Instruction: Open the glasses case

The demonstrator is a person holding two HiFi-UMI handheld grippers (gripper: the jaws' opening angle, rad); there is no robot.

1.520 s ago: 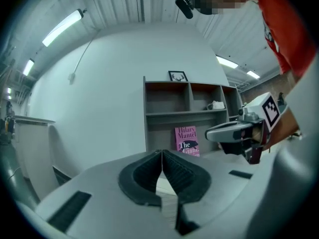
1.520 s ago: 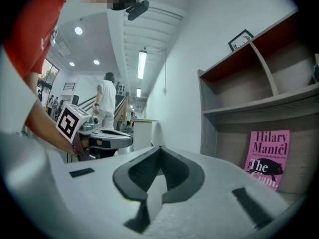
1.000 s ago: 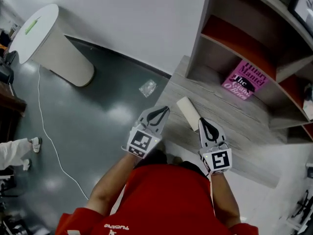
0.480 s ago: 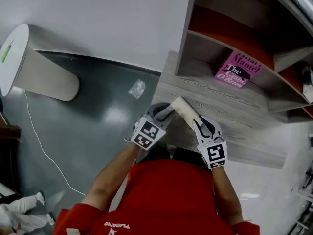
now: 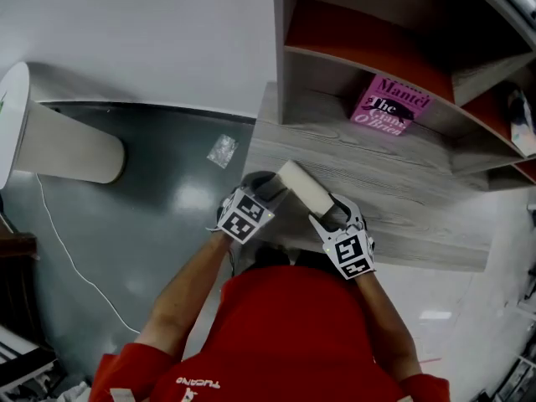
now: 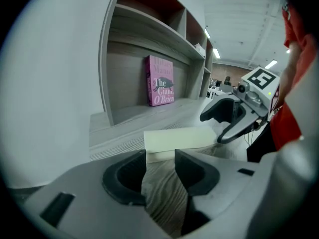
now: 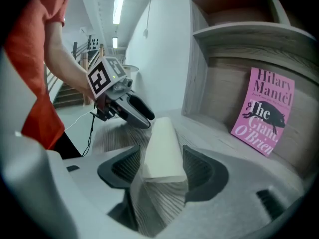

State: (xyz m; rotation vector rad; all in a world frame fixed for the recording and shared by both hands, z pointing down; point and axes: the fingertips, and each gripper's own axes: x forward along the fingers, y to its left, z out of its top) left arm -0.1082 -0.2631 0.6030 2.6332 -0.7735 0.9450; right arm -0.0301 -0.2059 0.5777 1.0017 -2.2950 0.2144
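the cream glasses case (image 5: 303, 189) lies shut on the pale wood-grain worktop (image 5: 402, 195), near its front edge. in the head view it slants from the left gripper (image 5: 273, 188) at its upper end to the right gripper (image 5: 332, 217) at its lower end. from above, each gripper sits at one end of the case, but whether either pinches it cannot be made out (marker cubes and housings cover the tips).

the left gripper view settles its side. its fingers (image 6: 124, 176) are spread, having just been opening, and the case's end lies just past the tips, in line with the gap and not pinched. the right gripper shows there beyond the case's far end.

the right gripper view shows what the head view hides. the case's other end sits between that gripper's fingers (image 7: 202, 171), which have also just been opening and stand released on either side, close to its flanks without squeezing.

a pink paperback (image 7: 264, 111) leans upright in the shelf compartment behind, and only this view shows its whole cover: hilary mantel, the giant o'brien. only the head view takes in the dark floor (image 5: 151, 208), a white cable (image 5: 59, 241) across it and the person's red top (image 5: 285, 333).
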